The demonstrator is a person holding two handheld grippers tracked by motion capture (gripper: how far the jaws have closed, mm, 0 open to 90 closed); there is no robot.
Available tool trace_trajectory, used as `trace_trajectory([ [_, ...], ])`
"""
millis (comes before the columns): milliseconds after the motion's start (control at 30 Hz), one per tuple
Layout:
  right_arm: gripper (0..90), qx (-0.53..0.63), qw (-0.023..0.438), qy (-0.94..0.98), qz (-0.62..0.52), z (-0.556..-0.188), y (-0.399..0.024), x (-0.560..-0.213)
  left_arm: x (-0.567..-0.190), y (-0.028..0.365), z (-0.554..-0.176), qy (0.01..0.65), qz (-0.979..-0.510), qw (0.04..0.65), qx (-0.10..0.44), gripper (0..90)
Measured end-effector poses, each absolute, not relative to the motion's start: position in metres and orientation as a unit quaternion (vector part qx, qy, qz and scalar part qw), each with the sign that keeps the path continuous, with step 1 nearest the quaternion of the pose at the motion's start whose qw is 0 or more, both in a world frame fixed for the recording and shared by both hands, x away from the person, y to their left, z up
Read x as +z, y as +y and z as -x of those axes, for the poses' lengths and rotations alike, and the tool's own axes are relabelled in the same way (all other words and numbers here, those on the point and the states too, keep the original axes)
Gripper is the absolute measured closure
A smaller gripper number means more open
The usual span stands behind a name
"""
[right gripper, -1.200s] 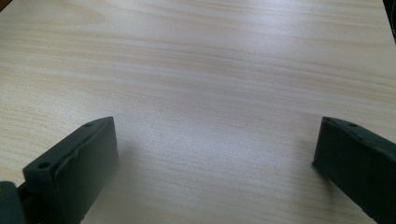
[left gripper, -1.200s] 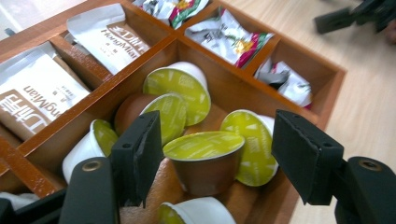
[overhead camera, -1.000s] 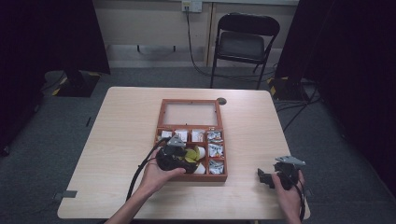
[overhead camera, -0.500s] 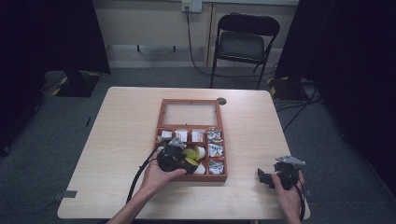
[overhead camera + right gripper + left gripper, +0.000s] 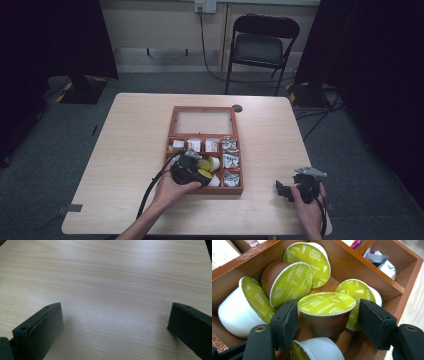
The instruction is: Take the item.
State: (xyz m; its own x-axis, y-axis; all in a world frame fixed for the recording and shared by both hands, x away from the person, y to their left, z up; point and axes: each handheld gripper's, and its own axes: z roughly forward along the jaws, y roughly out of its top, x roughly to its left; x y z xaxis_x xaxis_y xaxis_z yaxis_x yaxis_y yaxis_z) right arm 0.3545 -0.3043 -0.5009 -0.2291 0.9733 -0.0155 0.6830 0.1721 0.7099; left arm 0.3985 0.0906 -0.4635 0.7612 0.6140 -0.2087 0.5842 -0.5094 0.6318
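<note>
left gripper (image 5: 327,322): jaws straddle brown coffee pod (image 5: 327,313) in wooden box (image 5: 172,127) compartment, not squeezing yet | right gripper (image 5: 115,322): wide open, empty, over table (image 5: 112,277) | risk: my pads catch only the foil rim, pod slips or tips; neighbour pods get nudged

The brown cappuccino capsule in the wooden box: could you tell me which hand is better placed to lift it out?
Left. The left claw already straddles the brown cappuccino capsule inside the wooden box, one jaw on each side. The right claw is open over bare table, off to the box's right.
</note>
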Motion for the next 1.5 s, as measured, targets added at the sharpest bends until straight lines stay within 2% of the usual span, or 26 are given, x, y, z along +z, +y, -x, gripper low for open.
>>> trace_trajectory([
  [300, 0.0, 0.297, 0.244, 0.726, -0.571, -0.354, -0.304, -0.501, -0.465, 0.091, -0.397, 0.352, -0.864, 0.359, 0.030, 33.5],
  [567, 0.0, 0.297, 0.244, 0.725, -0.571, -0.354, -0.304, -0.501, -0.466, 0.088, -0.394, 0.353, -0.869, 0.343, 0.059, 40.5],
  [1067, 0.0, 0.297, 0.244, 0.725, -0.571, -0.354, -0.304, -0.501, -0.464, 0.091, -0.394, 0.346, -0.870, 0.348, 0.054, 40.9],
  [1500, 0.0, 0.297, 0.244, 0.726, -0.571, -0.354, -0.304, -0.501, -0.451, 0.098, -0.391, 0.341, -0.857, 0.381, 0.070, 40.9],
])
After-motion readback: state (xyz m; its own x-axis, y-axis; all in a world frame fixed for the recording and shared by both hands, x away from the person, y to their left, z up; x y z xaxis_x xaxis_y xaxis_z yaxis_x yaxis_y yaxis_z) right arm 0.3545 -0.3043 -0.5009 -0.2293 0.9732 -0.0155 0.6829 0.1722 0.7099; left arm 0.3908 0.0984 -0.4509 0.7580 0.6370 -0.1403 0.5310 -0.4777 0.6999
